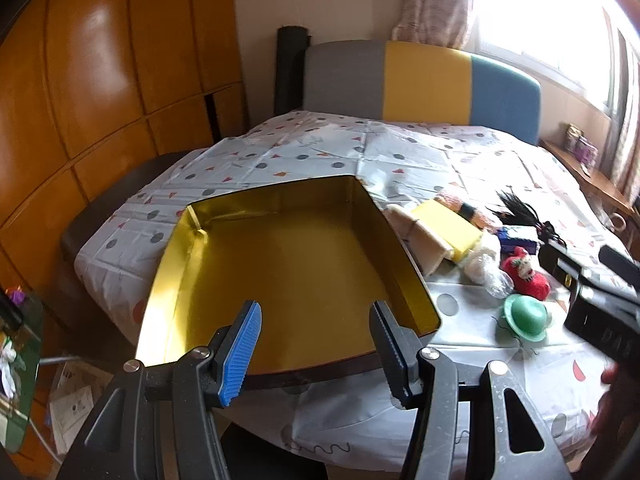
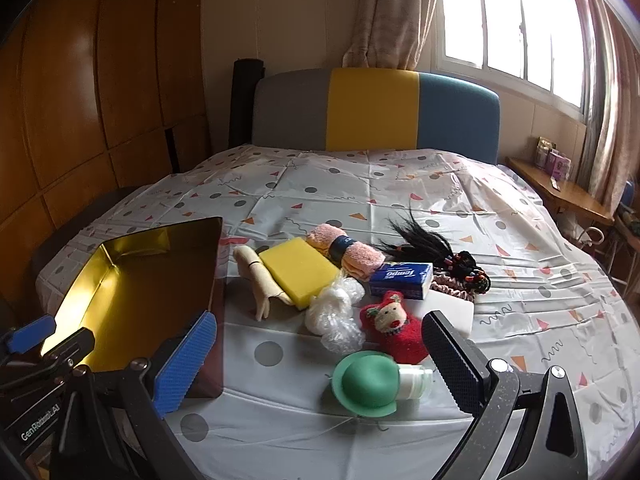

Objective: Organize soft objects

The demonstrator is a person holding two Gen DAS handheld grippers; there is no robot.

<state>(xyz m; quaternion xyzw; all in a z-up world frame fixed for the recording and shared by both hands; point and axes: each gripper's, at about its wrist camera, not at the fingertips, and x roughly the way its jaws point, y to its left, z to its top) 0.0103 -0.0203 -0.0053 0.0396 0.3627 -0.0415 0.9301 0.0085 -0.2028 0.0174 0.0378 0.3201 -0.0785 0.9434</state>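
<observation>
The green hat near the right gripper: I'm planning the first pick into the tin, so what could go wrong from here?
1. The green hat lies touching a white bottle; the open right gripper may drag both.
2. The crinkled plastic wrap and red plush crowd just behind it and could get nudged.
3. The gold tin sits at the table's near edge; a bump from the open left gripper might shift it off.

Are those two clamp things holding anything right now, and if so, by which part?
Nothing is held. The left hand-held gripper stands open above the gold box; the right hand-held gripper stands open near the green hat.
</observation>
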